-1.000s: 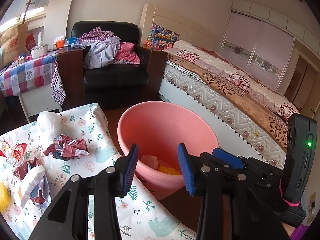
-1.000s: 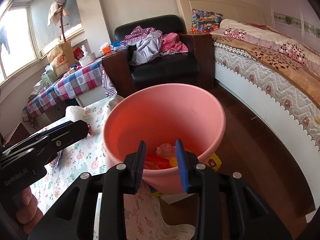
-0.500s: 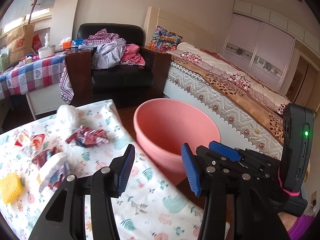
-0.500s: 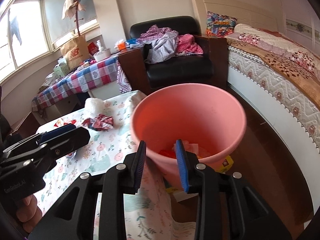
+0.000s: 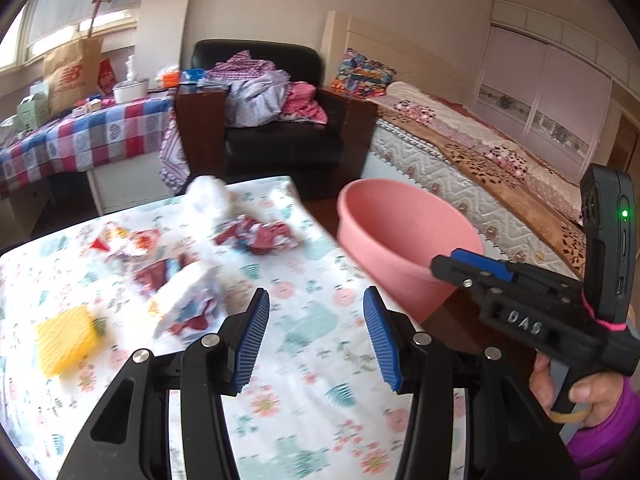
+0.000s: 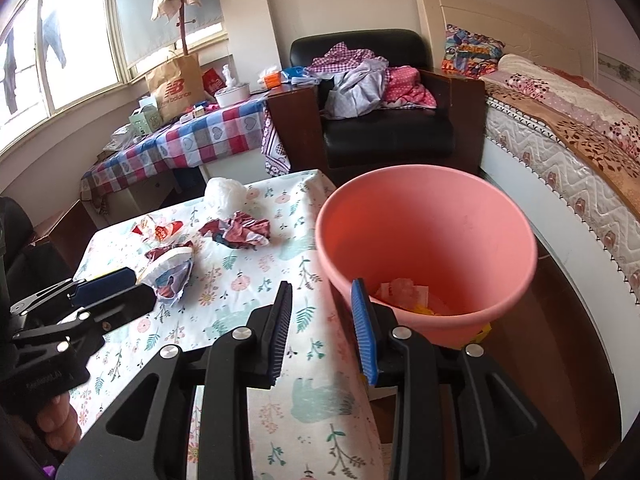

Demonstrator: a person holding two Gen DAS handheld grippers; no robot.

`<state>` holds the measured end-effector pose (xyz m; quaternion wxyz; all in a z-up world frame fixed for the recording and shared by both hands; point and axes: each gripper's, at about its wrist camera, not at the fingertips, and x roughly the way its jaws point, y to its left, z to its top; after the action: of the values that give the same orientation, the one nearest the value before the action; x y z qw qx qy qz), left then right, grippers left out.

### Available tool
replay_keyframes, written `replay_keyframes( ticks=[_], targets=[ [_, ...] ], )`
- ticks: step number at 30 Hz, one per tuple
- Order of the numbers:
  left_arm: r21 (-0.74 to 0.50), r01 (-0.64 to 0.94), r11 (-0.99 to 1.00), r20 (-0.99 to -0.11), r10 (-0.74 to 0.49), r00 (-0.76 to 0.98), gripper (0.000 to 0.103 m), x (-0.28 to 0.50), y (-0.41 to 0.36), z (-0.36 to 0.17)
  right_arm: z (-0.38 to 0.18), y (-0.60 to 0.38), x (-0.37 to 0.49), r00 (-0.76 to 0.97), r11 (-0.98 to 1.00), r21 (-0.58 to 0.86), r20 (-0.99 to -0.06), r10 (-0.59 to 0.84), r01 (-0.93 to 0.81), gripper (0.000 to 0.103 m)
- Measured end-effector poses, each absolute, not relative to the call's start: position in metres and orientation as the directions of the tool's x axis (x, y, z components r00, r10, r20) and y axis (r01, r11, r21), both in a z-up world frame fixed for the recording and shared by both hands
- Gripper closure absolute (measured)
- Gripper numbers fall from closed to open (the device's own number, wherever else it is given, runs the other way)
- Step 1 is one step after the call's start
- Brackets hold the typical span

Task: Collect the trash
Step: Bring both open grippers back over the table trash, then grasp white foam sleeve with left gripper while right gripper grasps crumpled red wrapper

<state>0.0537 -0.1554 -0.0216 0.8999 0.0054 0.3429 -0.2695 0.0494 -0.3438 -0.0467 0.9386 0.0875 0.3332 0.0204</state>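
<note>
— Two grippers over the table, and neither has anything in it?

— Neither. The left gripper (image 5: 316,334) hovers above the floral tablecloth (image 5: 308,400) with its blue pads parted and bare cloth between them; its jaws have just been opening wider. The right gripper (image 6: 322,330) has a narrower gap, also with nothing in it, and sits at the table's edge, just beside the pink bucket (image 6: 432,216).

— Where's the trash?

— Spread across the far half of the cloth. A yellow sponge (image 5: 66,338) lies nearest the left side. A white wrapper with red and blue print (image 6: 172,272) lies just beyond the left gripper's fingers. Further back is a crumpled red wrapper (image 6: 240,232), and past that a white plastic wad (image 6: 224,196) near the table's far edge. A small red-and-white packet (image 6: 158,232) lies to the left of the crumpled one.

— And the bucket?

— Off the table's right edge, on the dark floor, between the table and the bed (image 6: 568,148). Some pale and yellow scraps (image 6: 404,294) are already at its bottom.

— Who's holding these?

— A hand (image 5: 576,396) in a purple sleeve grips the right handle; that's all I can see.
</note>
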Motion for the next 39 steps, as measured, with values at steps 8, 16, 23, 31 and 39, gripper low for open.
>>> replay_keyframes(
  ticks=[8, 16, 23, 31, 39],
  targets=[
    [-0.161, 0.403, 0.901, -0.639, -0.406, 0.653, 0.055, 0.061, -0.104, -0.029, -0.051, -0.324, 0.057, 0.756, 0.985, 0.173, -0.64, 0.133, -0.027, 0.072],
    [-0.125, 0.365, 0.923, -0.673, -0.349, 0.652, 0.051, 0.077, -0.075, -0.043, -0.058, -0.306, 0.062, 0.732, 0.984, 0.165, -0.662, 0.16, -0.065, 0.072],
    [-0.103, 0.421, 0.901, -0.697, -0.367, 0.616, 0.051, 0.097, -0.079, -0.056, -0.06, -0.301, 0.066, 0.72, 0.985, 0.158, -0.674, 0.164, -0.075, 0.072],
    [-0.094, 0.457, 0.884, -0.734, -0.372, 0.569, 0.051, 0.126, -0.076, -0.073, -0.064, -0.296, 0.071, 0.708, 0.984, 0.154, -0.686, 0.169, -0.086, 0.072],
    [-0.133, 0.476, 0.869, -0.733, -0.41, 0.543, 0.06, 0.135, -0.069, -0.081, -0.069, -0.286, 0.082, 0.688, 0.98, 0.161, -0.699, 0.196, -0.115, 0.072]
  ],
)
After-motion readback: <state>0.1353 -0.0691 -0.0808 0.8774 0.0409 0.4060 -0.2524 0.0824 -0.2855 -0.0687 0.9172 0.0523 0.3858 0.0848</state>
